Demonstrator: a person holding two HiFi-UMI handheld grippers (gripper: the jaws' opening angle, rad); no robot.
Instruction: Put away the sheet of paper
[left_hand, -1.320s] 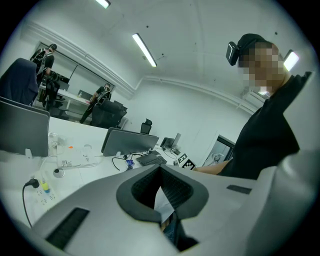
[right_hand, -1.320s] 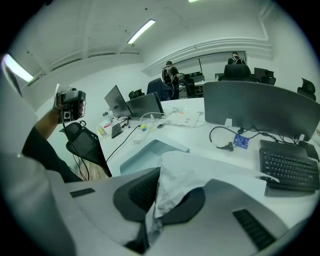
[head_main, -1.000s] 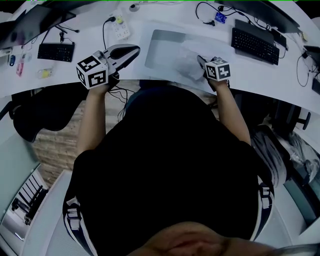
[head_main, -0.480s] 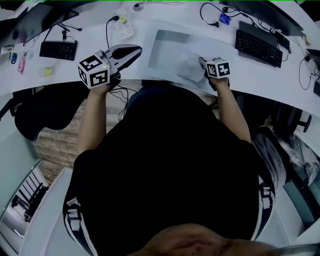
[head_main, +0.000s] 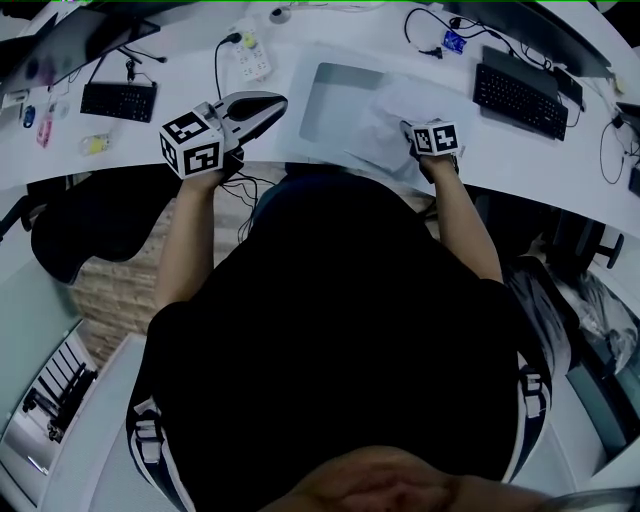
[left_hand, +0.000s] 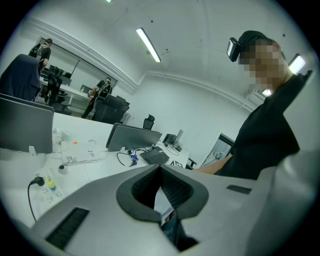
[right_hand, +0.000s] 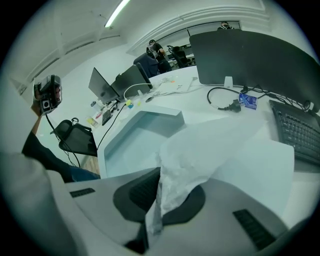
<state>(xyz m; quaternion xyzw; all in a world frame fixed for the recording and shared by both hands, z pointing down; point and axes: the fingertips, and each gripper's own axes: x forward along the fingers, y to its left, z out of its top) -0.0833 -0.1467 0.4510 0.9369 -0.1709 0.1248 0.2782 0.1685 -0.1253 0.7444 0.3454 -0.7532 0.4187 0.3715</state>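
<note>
The sheet of paper is white and creased; it lies partly over the right side of a shallow grey tray on the white desk. My right gripper is shut on the paper's near edge, and in the right gripper view the crumpled sheet rises out from between the pads of the right gripper, with the tray just beyond to the left. My left gripper hovers over the desk's near edge, left of the tray. In its own view the left gripper is shut with nothing held.
A black keyboard and cables lie right of the paper. A white power strip sits behind the left gripper, and a second keyboard is far left. A dark chair stands under the desk's left. Monitors line the desk's far side.
The right gripper, still shut on the paper, has shifted slightly; the sheet now lies more spread out toward the keyboard. The left gripper has hardly moved.
</note>
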